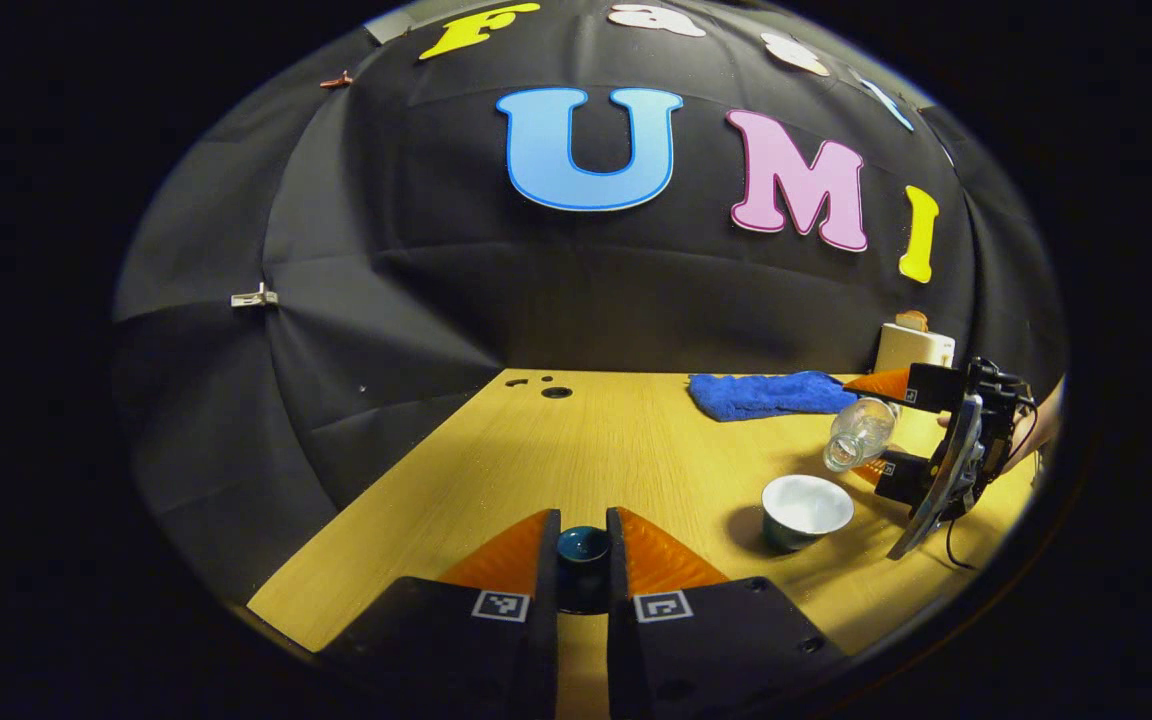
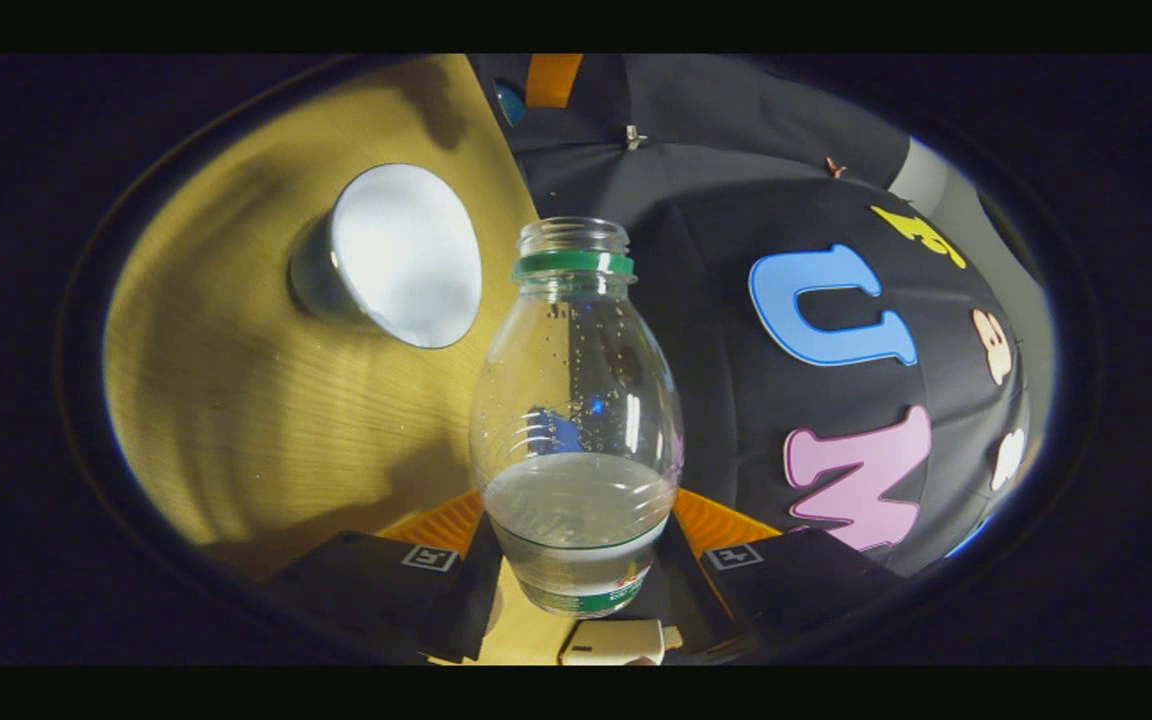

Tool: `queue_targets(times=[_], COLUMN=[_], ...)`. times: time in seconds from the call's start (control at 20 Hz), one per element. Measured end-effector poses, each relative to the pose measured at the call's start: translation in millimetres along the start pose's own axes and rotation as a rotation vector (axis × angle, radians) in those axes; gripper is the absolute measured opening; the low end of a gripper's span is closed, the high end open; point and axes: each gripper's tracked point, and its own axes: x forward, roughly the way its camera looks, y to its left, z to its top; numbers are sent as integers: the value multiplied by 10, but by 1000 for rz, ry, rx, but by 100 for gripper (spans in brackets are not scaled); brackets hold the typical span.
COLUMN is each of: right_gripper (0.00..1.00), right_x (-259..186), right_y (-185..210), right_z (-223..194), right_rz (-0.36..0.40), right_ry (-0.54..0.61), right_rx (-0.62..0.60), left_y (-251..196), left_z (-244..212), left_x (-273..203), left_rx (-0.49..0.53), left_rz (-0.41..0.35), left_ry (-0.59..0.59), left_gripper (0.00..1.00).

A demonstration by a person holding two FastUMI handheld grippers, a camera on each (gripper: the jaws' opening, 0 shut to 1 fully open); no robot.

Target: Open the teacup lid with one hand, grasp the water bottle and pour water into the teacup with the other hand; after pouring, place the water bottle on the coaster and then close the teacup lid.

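Note:
My left gripper (image 1: 582, 515) is shut on the dark teal teacup lid (image 1: 582, 548), held above the near part of the table. The open teacup (image 1: 806, 510), white inside, stands to the right of it. In the left gripper view, my right gripper (image 1: 911, 430) holds the clear water bottle (image 1: 861, 432) tilted, its open mouth pointing down toward the cup's far rim. In the right gripper view, the right gripper (image 2: 576, 515) is shut on the bottle (image 2: 576, 400), uncapped with a green neck ring and water in its lower part. The teacup (image 2: 396, 255) lies beyond it. No stream of water is visible.
A blue cloth (image 1: 766, 393) lies at the back of the wooden table (image 1: 576, 440), with a white boxy object (image 1: 914, 345) behind it at the right. Small holes (image 1: 556, 392) mark the table's far edge. A hand (image 1: 1036, 430) holds the right gripper.

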Motion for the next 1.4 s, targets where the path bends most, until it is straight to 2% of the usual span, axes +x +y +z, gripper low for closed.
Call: queue_targets(times=[0.3,0.35,0.4,0.45,0.55,0.6,0.7,0.9,0.95,1.0,1.1,1.15,1.2,1.4], right_gripper=[74,74,74,74,74,74,74,74,74,74,74,70,74,74], right_x=[84,94,110,135,147,151,173,179,171,191,204,207,208,200], right_y=[42,46,66,50,26,16,-13,-17,-29,-38,-67,-74,-84,-90], right_z=[30,39,50,86,133,142,146,153,138,151,137,130,125,116], right_rz=[-13,-14,-9,-13,-22,-29,-39,-58,-64,-69,-76,-78,-82,-96], right_ry=[-24,-26,-35,-49,-81,-91,-109,-135,-141,-143,-146,-147,-151,-174], right_rx=[-78,-83,-93,-113,-152,-164,-195,-266,-280,-292,-304,-314,-324,-378], left_y=[34,31,32,16,-10,-15,-29,-24,-20,-14,-15,-17,-25,-40], left_z=[19,44,43,45,54,47,39,59,65,62,50,63,54,52], left_x=[75,82,101,119,123,125,127,129,122,121,122,105,101,68], left_rx=[3,7,10,13,15,14,10,19,20,20,17,14,13,14], left_rz=[-6,-8,-10,-14,-21,-23,-25,-22,-21,-19,-15,-15,-14,-13], left_ry=[-3,-6,-7,-7,-9,-9,-6,-10,-9,-8,-5,-6,-5,-6], left_gripper=[24,20,24,20,24,20,24,24,20,24,24,24,24,24])
